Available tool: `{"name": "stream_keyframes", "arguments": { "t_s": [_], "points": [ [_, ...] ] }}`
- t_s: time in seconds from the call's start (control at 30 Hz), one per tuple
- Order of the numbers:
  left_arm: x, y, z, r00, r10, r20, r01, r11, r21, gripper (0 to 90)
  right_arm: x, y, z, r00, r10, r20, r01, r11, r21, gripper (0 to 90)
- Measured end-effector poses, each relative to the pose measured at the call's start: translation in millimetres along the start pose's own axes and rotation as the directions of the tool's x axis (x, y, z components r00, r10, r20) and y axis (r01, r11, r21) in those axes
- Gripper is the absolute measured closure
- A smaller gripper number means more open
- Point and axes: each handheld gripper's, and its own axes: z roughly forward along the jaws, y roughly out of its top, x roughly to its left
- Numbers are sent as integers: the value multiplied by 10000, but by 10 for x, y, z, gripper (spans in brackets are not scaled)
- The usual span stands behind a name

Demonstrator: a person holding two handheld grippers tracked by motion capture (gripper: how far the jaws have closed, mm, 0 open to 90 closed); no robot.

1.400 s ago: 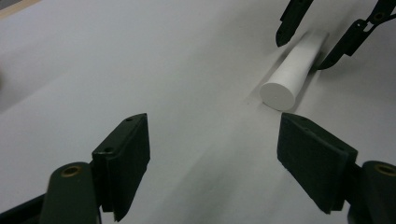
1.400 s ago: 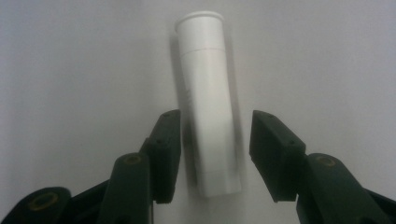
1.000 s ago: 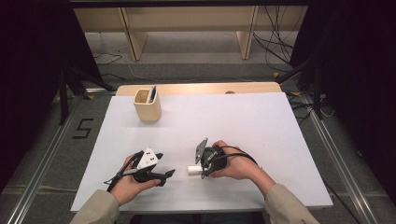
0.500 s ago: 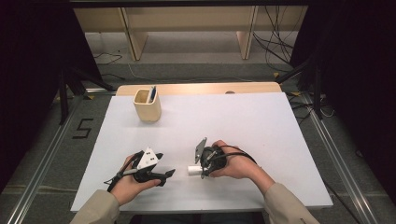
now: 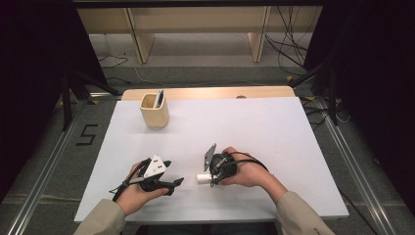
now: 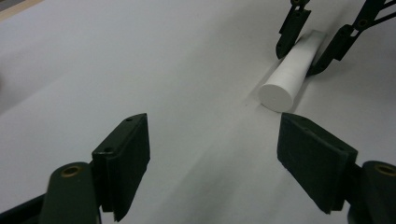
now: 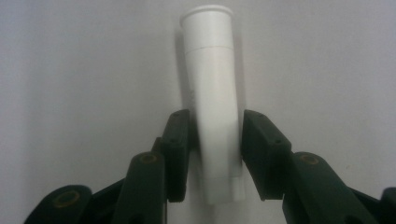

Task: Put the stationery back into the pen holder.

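White sheet over the table [image 5: 274, 127], dark curtains on both sides and pale wooden shelving at the back, and down at the near edge we have 2 hands at work. On the person's right, the right gripper [image 5: 209, 178] lies low on the sheet, pointing toward the left one, with the white tube [image 5: 203, 178] lying flat between its jaws. From the right gripper view the white tube [image 7: 212, 102] runs straight up the middle, its rimmed end sticking out well past the right gripper [image 7: 212, 133]; the jaws have just been closing in on it and now sit right against its sides, though whether the pads are truly pressing I cannot tell (the edge of the tube is blurred there). Over on the person's left, the left gripper [image 5: 176, 182] rests on the sheet too, aimed across at the tube and just beside its free end. The left gripper view has the left gripper [image 6: 215, 154] standing wide, nothing between its pads, and the white tube [image 6: 287, 79] lying ahead and to the right, its flat round end facing the camera, the other gripper's 2 black fingers [image 6: 290, 32] flanking its far part. Far left of the sheet, well apart from all this, a wooden cup [image 5: 154, 110] stands upright with 1 pen [image 5: 159, 99] in it
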Motion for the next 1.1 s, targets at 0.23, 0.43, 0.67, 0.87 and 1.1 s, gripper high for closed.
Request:
{"name": "stream_keyframes", "arguments": {
  "t_s": [0.23,0.43,0.67,0.87,1.1],
  "points": [
    [-5,1,3,10000,4,28,-4,10000,1,255,-2,0,4,10000,3,-24,-3,10000,-37,651],
    [-7,2,6,10000,9,28,-9,10000,-9,255,-8,-1,1,9999,84,-132,-85,10000,-32,670],
    [-5,1,4,10000,50,25,-50,10000,19,255,-10,-3,-1,9997,107,-230,-107,9999,-4,687],
    [-7,4,2,10000,58,25,-58,10000,8,255,-8,-2,0,9998,-5,-205,4,10000,-50,707],
    [-4,-1,1,10000,9,7,-9,10000,-30,256,7,-3,-6,9999,-27,-154,26,10000,-33,710]
  ]
}}
